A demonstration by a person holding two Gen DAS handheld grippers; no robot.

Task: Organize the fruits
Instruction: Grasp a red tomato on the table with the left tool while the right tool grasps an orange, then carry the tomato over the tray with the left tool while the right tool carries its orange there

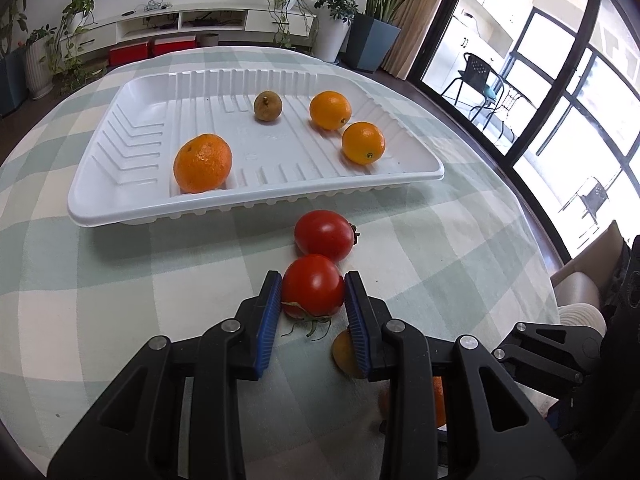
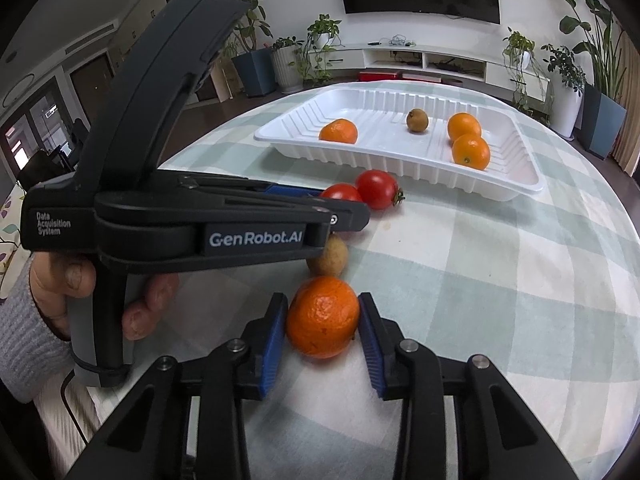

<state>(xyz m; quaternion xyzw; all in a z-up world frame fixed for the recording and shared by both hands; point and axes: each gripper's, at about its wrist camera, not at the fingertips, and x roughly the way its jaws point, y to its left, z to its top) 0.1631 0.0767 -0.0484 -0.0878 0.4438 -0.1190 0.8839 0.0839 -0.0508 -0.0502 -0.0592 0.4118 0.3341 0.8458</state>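
Observation:
A white tray (image 1: 100, 200) holds three oranges (image 1: 202, 163) and a small brown fruit (image 1: 267, 106). My left gripper (image 1: 313, 296) is shut on a red tomato (image 1: 314, 282) resting on the checked tablecloth. A second tomato (image 1: 324, 235) lies just beyond it, touching it. My right gripper (image 2: 323, 326) has its pads against both sides of a mandarin (image 2: 323, 322) on the cloth. A small tan fruit (image 2: 329, 258) lies between the two grippers, partly under the left gripper's body (image 2: 200, 220). The tray also shows in the right wrist view (image 2: 400, 164).
The round table carries a pale green checked cloth (image 1: 120, 300). Its edge curves close on the right (image 1: 532, 240). Potted plants, a TV cabinet and glass doors stand beyond the table. A hand (image 2: 64, 284) holds the left gripper.

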